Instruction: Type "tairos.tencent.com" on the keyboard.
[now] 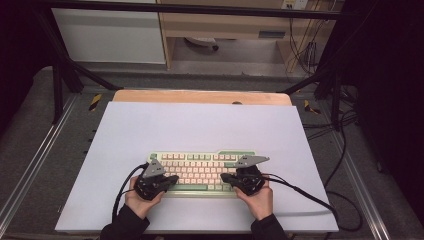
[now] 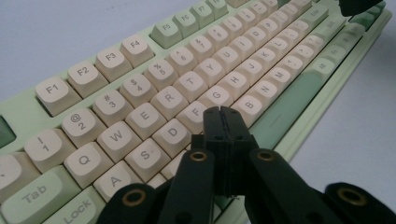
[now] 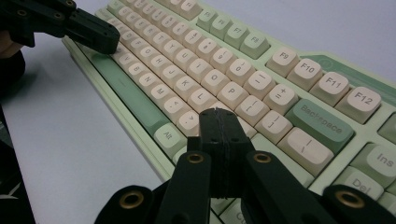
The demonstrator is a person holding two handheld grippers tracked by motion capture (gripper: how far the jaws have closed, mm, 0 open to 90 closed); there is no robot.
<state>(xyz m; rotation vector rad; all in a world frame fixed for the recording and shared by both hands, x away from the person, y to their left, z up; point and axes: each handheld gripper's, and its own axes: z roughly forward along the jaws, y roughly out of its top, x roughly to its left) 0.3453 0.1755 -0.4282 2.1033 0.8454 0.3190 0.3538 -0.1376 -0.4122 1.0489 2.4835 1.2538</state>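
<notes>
A pale green keyboard (image 1: pixel 200 172) with cream keys lies on the white board, near the front. My left gripper (image 1: pixel 173 179) hovers over its left half, jaws shut together with nothing between them. In the left gripper view its tips (image 2: pixel 221 112) sit just above the keys near F, G and V (image 2: pixel 205 105). My right gripper (image 1: pixel 224 177) is over the right half, also shut and empty. Its tips (image 3: pixel 216 113) hang above the bottom rows by the punctuation keys (image 3: pixel 189 122). The left gripper's jaws (image 3: pixel 100 37) show far off in the right gripper view.
The white board (image 1: pixel 200 130) covers a wooden table (image 1: pixel 200 96). Black cables (image 1: pixel 310 197) trail from each gripper across the board and off the right side. Dark frame posts (image 1: pixel 57 85) stand at the back corners.
</notes>
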